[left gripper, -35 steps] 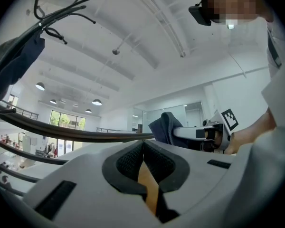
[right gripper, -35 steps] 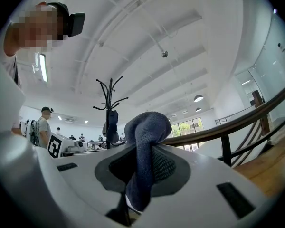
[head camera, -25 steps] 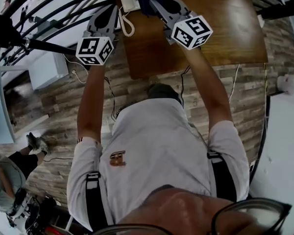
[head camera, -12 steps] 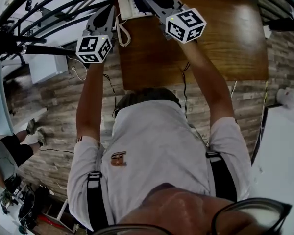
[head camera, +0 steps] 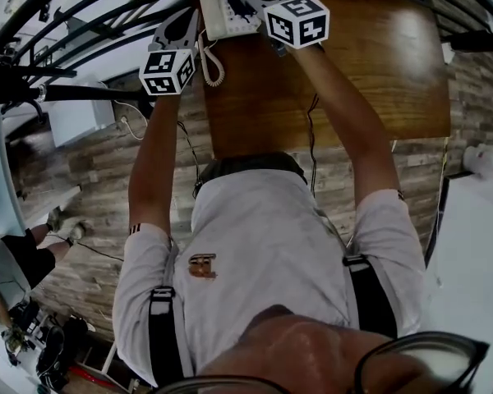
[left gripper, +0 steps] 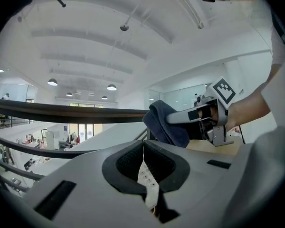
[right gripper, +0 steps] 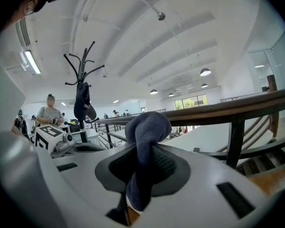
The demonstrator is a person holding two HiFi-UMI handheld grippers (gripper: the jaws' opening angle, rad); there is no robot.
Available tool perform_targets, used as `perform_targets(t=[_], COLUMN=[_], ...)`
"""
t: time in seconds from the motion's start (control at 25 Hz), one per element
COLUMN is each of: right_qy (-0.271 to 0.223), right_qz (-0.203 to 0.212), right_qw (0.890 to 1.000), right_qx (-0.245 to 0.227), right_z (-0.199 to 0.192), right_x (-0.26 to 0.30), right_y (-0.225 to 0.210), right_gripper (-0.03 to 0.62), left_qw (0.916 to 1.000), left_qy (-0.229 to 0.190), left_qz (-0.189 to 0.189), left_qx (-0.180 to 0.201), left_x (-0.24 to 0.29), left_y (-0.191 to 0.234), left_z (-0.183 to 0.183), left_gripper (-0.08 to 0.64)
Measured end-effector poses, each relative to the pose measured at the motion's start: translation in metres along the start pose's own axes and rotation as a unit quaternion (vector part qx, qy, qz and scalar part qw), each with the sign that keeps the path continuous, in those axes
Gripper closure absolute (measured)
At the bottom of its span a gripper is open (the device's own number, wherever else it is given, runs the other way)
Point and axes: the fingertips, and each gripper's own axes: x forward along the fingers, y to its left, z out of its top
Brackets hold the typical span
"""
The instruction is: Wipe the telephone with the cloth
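Two grippers work at the table's (head camera: pixel 370 64) far left corner. Left gripper (left gripper: pixel 143 151) is off the table's left side, jaws pressed together, nothing held. Just right of it sits the white phone (head camera: pixel 218 11), its coiled cord (head camera: pixel 211 60) trailing by the table's edge. Right gripper (right gripper: pixel 141 167) pinches the dark blue cloth (right gripper: pixel 147 127), which bulges in a soft rounded wad above the jaws, over the phone.

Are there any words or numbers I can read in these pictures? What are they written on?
No words or numbers can be read.
The orange logo on the person's shirt: too blurred to read.
The telephone: its keys are too small to read.
The left cube and right cube: only black-and-white square patterns, no letters.
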Motion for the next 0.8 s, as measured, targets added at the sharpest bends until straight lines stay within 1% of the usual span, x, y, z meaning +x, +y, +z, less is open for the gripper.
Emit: perform_targets(t=[0.24,0.4,0.6,0.64,0.68,0.8], right_qy=[0.056,0.083,0.121,0.129,0.137,0.167], right_qz=[-0.015,-0.021,-0.017,-0.018,-0.019,-0.020], right_qw=[0.998,0.996,0.992,0.991,0.990,0.986], right_qx=[0.008,0.022,0.018,0.019,0.018,0.012], right_z=[-0.019,-0.033,-0.045,-0.045,-0.044,-0.046], right_x=[0.034,0.059,0.083,0.087,0.092,0.105], right_y=[-0.019,-0.018,-0.021,-0.025,-0.029,-0.040], right_gripper=[0.512,0.512,0.512,0.512,0.512,0.512], left_qw=[0.9997,0.9989,0.9948,0.9934,0.9919,0.9872], left_qy=[0.023,0.043,0.085,0.095,0.103,0.127], left_qz=[-0.006,-0.009,-0.002,0.001,0.004,0.014], left_qx=[-0.009,-0.019,-0.055,-0.064,-0.074,-0.095], left_x=[0.026,0.032,0.042,0.047,0.051,0.063], left_y=[0.026,0.041,0.049,0.050,0.052,0.057], left_z=[-0.015,-0.026,-0.047,-0.051,-0.054,-0.063], left_gripper=[0.541,0.540,0.533,0.504,0.454,0.429])
